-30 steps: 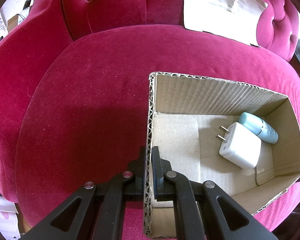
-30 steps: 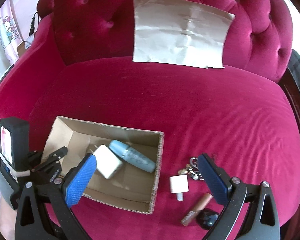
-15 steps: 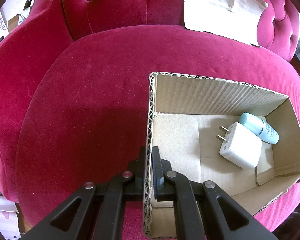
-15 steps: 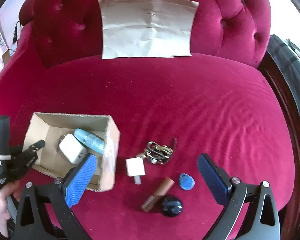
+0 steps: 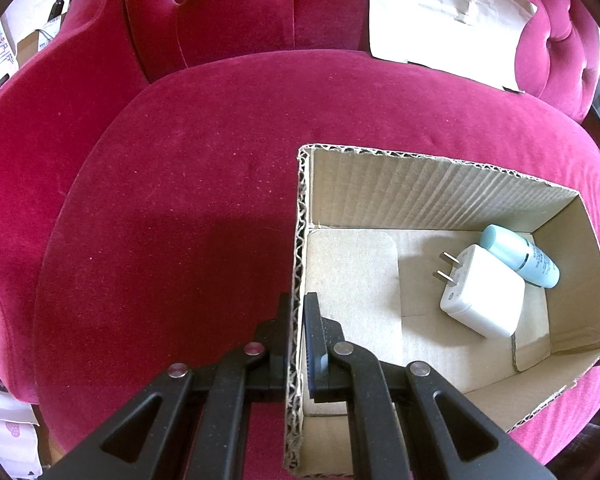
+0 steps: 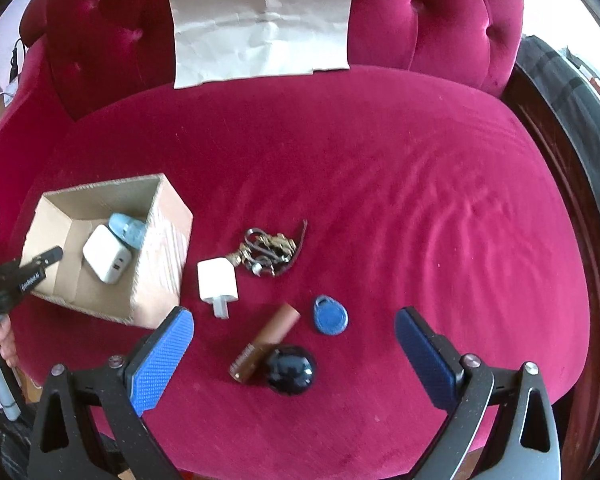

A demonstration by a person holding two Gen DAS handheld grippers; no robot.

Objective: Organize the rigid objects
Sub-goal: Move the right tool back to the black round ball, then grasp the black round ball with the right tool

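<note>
Crimson velvet sofa seat (image 6: 380, 184) now fills the right wrist view, which a second ago sat over the open brown cardboard box (image 6: 164, 264); the box has slid toward the left edge of that view and the loose things have come under the camera. The right gripper (image 6: 294, 336) has its blue-padded fingers (image 6: 160, 356) spread wide with nothing between them, over the small white plug adapter (image 6: 217, 285), the bunch of keys (image 6: 269, 251), the blue fob tag (image 6: 330, 314), the brown tube (image 6: 265, 343) and the round black knob (image 6: 290, 369). The left gripper (image 5: 298, 320) has not shifted: its fingers stay pinched narrow on the box's near wall, steadying it. Inside lie the large white charger (image 5: 482, 292) and the pale blue bottle (image 5: 520, 256). Judging by this, two things are stowed and the right hand is lining up the next pick.
</note>
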